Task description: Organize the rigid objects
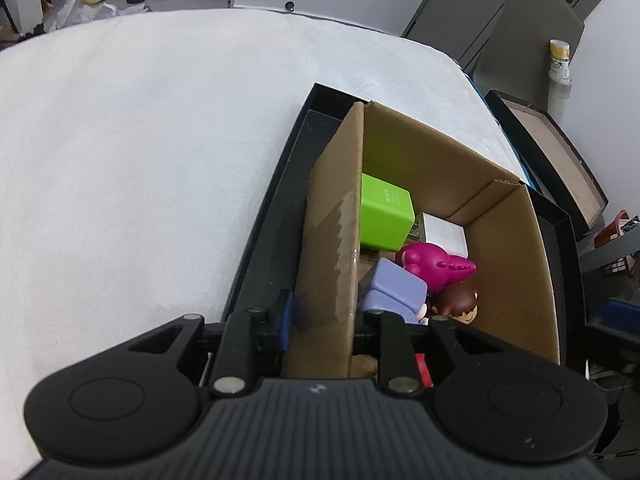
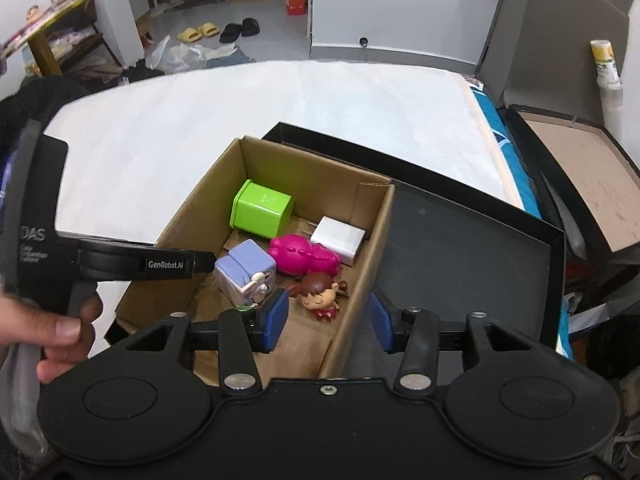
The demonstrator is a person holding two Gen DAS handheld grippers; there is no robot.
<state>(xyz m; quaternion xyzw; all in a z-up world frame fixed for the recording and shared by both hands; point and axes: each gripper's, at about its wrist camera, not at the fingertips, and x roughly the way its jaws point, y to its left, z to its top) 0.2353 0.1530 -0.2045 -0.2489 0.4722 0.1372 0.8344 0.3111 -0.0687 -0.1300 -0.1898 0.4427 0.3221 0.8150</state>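
We are holding the left gripper clamped narrowly on the near left wall of the open brown cardboard box, one blue-padded finger outside the wall and the other inside, mostly hidden behind the cardboard. The box is sitting inside a shallow black rectangular tray, which is lying on a white fuzzy table covering.

We are holding the right gripper with its jaws standing moderately apart, straddling the box's right wall near its front end; the left blue pad is hanging inside the box and the right one outside, over the tray floor, and neither seems to be pressing the cardboard, though the angle is leaving that a little uncertain.

Inside the box we are seeing the rigid objects gathered together: a lime-green plastic cube toward the far left corner, a white plug adapter with metal prongs beside the right wall, a magenta plastic dinosaur toy in the middle, a lavender block-shaped toy just left of it, and a small brown-haired doll figure lying nearest the right gripper. In the right wrist view a person's hand is gripping the left tool's handle.
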